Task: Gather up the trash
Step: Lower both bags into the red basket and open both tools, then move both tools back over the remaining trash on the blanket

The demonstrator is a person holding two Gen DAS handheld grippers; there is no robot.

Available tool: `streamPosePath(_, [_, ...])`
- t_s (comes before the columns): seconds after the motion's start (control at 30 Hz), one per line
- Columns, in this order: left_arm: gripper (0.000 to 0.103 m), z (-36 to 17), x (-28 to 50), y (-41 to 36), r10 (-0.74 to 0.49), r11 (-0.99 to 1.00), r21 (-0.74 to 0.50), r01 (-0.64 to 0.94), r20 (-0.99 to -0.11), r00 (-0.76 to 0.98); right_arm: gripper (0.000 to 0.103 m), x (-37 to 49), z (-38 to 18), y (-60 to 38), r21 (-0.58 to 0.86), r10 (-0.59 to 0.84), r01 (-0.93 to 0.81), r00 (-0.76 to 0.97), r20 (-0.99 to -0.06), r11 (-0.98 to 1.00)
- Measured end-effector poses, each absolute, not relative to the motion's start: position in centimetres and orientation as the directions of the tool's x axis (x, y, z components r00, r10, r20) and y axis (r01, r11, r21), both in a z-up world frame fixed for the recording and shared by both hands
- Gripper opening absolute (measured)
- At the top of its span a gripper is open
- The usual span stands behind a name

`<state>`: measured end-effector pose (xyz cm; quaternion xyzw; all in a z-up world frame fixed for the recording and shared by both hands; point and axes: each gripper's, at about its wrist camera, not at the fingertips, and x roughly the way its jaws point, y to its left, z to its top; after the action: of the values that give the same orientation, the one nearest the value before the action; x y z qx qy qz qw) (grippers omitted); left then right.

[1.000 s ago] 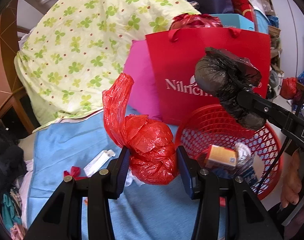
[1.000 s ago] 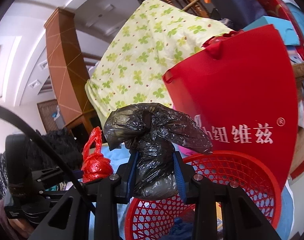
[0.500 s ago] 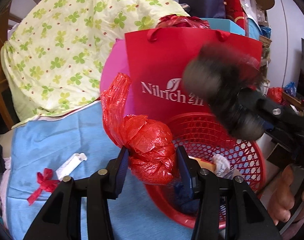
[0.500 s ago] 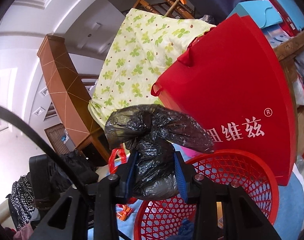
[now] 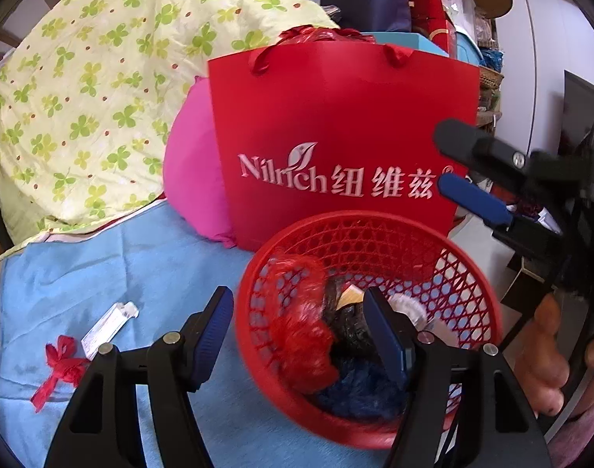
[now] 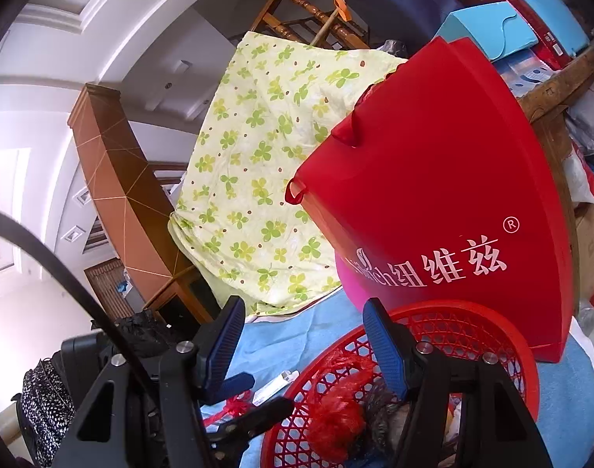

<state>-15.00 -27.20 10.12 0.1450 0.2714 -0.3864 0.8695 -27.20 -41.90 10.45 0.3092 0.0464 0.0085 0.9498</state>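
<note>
A red mesh basket (image 5: 468, 280) stands on the blue cloth; it also shows in the right wrist view (image 6: 504, 351). Inside it lie a red plastic bag (image 5: 301, 327), blurred as if moving, and a black plastic bag (image 5: 347, 323); both show in the right wrist view, the red bag (image 6: 336, 425) and the black bag (image 6: 379, 409). My left gripper (image 5: 299, 321) is open and empty over the basket's left rim. My right gripper (image 6: 303, 335) is open and empty above the basket, seen at the right of the left wrist view (image 5: 461, 167).
A red Nilrich paper bag (image 5: 336, 124) stands right behind the basket, with a pink cushion (image 5: 191, 179) and a clover-print quilt (image 5: 102, 78) to its left. A white wrapper (image 5: 107, 323) and a red ribbon bow (image 5: 59, 366) lie on the blue cloth (image 5: 121, 265).
Both grippers have opened. The red bag left my left gripper and the black bag left my right gripper; both now sit in the basket. The left gripper moved right, over the basket.
</note>
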Motion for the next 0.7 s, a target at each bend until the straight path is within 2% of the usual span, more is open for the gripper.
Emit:
streamPosePath(0.37, [0.070,7.0,-12.4,-18.3,-0.453,0.778,0.051,0.626,-0.645,0.616,0.067,-24.6,11.7,-38.1,0.523,0.110,-0.058,0.992,-0.069,0.850])
streamPosePath(0.57, [0.070,4.4,-10.1,-10.4,-0.310,0.878,0.057,0.475,-0.689,0.655,0.067,-22.7,12.4,-33.9,0.456,0.194,-0.152,0.980,-0.045,0.877])
streamPosePath(0.7, [0.070,2.9,-9.2,-6.1,-0.235,0.922,0.052,0.385,-0.714,0.660,0.067,-20.7,12.3,-30.5,0.411,0.269,-0.217,0.960,-0.073,0.885])
